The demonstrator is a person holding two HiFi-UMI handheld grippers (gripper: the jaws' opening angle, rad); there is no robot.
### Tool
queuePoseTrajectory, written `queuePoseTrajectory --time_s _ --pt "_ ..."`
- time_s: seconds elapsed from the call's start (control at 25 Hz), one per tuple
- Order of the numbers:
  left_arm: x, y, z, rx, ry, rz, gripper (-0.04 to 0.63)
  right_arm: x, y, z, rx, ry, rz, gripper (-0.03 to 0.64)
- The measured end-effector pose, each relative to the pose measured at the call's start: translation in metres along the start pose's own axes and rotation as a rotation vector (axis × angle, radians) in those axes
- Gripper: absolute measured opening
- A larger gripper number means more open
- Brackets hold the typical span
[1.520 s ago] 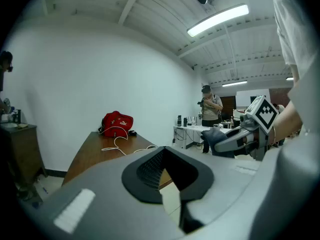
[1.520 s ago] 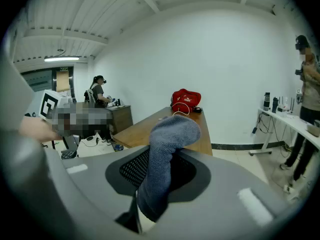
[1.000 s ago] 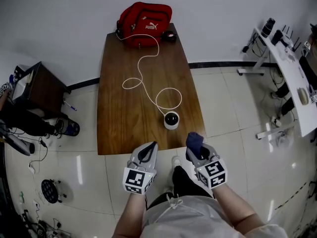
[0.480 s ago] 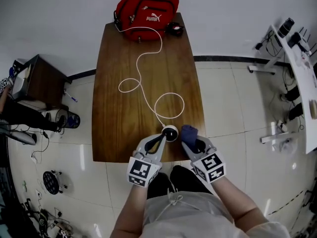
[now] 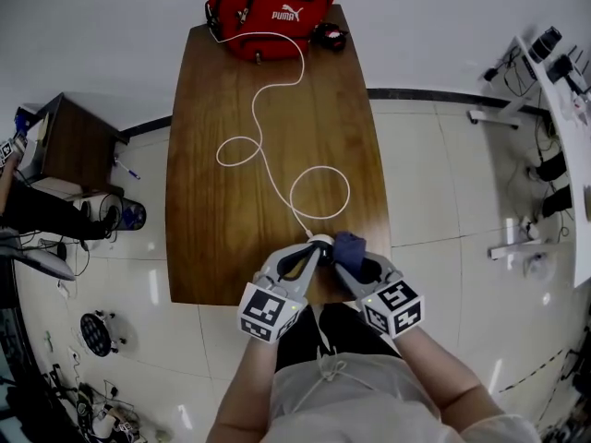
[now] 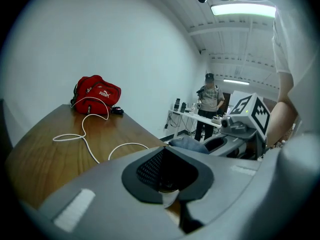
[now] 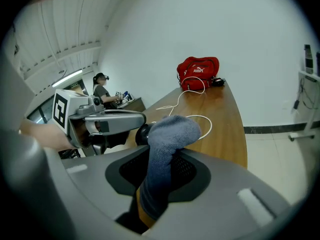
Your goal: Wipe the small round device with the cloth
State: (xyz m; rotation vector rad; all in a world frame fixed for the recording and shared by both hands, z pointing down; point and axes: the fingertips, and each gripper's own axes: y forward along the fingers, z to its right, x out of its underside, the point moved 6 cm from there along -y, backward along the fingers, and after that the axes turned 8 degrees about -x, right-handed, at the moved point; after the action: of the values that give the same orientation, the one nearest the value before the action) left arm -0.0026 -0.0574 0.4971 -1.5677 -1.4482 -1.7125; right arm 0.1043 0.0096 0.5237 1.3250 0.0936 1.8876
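The small round device, white with a black top, stands near the front edge of the wooden table, at the end of a white cable. My left gripper is shut, its tips against the device's left side; I see nothing held in it. My right gripper is shut on a blue cloth, which sticks up from its jaws just right of the device. In the right gripper view the cloth hides most of the device; the left gripper is beside it.
A red bag and a small dark item lie at the table's far end. A dark cabinet stands left on the tiled floor, a white desk at the right. A person stands in the background.
Both grippers have moved forward from off the table's front edge to the device. The left one now reaches its left side and the cloth sits close on its right.
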Motion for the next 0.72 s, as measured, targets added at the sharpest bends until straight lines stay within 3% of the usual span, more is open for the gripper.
queuePoseTrajectory --time_s 0.16,0.44,0.72 --pt "0.001 -0.001 -0.006 0.047 -0.052 0.009 0.006 0.008 0.006 0.006 -0.029 0.067 0.005 0.105" --pt "0.003 0.0 -0.009 0.102 -0.102 0.039 0.006 0.037 0.024 0.018 -0.039 0.141 -0.119 0.106" --pt "0.006 -0.001 -0.006 0.06 -0.076 0.067 0.006 0.048 0.032 0.032 0.016 0.151 -0.247 0.107"
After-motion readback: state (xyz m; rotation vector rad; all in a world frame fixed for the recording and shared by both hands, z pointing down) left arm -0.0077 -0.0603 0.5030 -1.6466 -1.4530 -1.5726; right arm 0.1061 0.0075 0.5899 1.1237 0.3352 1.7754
